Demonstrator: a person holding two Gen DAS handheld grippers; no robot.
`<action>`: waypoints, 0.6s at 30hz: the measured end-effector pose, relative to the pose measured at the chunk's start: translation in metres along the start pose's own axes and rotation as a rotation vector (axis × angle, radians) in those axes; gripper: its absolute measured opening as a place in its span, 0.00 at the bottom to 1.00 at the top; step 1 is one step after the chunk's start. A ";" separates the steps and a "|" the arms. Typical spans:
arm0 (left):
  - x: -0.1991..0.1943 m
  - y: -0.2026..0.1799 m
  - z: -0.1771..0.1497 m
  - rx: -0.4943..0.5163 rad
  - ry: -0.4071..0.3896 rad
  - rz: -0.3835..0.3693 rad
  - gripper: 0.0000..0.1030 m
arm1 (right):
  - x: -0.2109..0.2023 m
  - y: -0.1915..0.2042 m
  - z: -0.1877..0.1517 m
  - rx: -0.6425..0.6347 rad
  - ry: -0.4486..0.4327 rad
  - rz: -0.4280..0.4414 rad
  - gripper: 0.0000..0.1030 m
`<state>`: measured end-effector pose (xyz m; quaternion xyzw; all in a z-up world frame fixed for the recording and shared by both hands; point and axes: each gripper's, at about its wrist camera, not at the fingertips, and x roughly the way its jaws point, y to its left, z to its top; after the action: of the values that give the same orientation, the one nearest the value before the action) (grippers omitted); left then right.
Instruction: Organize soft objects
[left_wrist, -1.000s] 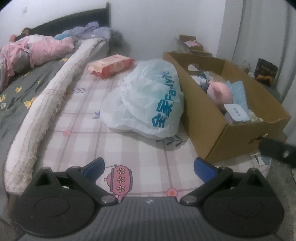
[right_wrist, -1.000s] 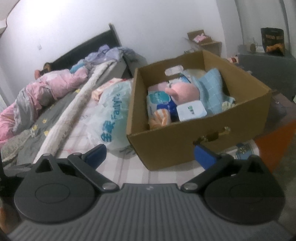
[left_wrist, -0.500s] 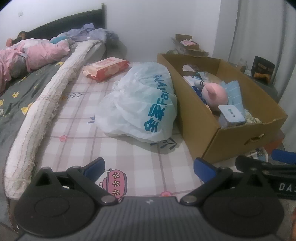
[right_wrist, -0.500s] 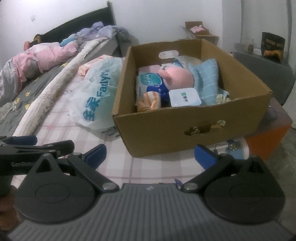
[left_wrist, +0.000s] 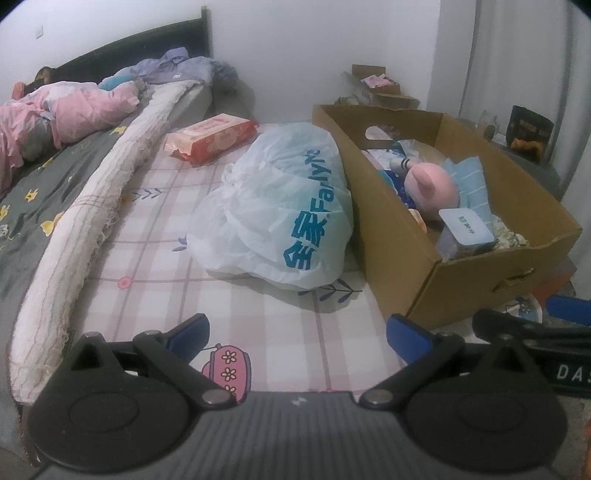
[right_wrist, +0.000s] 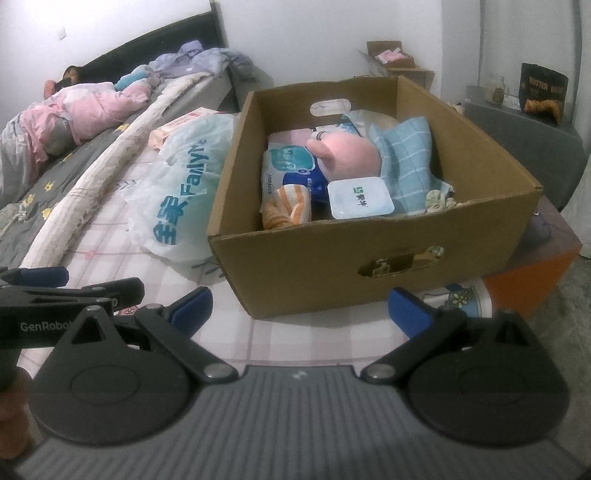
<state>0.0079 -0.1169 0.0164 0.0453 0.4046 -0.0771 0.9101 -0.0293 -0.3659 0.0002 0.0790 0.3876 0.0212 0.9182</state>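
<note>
Over the checked sheet (left_wrist: 155, 258) both grippers hover low, side by side: left gripper (left_wrist: 297, 334) and right gripper (right_wrist: 299, 308), jaws spread wide, empty. Cardboard box (right_wrist: 332, 266) just ahead holds pink plush (right_wrist: 347, 153), blue cushion (right_wrist: 406, 147), wipes pack (right_wrist: 291, 166). White plastic bag (left_wrist: 280, 214) touches its side.

A home bedroom: a bed (left_wrist: 155, 236) with a dark headboard (left_wrist: 147, 48) and checked sheet, rumpled pink bedding (left_wrist: 74, 110), a long bolster (left_wrist: 96, 206), white walls, and a curtain (left_wrist: 517, 55) beside a cluttered dark side surface (right_wrist: 524, 125).
</note>
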 end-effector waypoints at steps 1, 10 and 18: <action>0.000 0.000 0.000 0.000 0.000 0.001 0.99 | 0.001 -0.001 0.001 0.001 0.001 0.000 0.99; 0.001 -0.003 0.002 0.001 0.000 0.002 0.99 | 0.004 -0.003 0.001 0.004 0.004 0.002 0.99; 0.002 -0.005 0.004 0.002 -0.001 0.002 0.99 | 0.004 -0.006 0.003 0.010 0.005 0.003 0.99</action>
<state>0.0108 -0.1225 0.0175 0.0465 0.4042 -0.0763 0.9103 -0.0246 -0.3721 -0.0011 0.0839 0.3897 0.0206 0.9169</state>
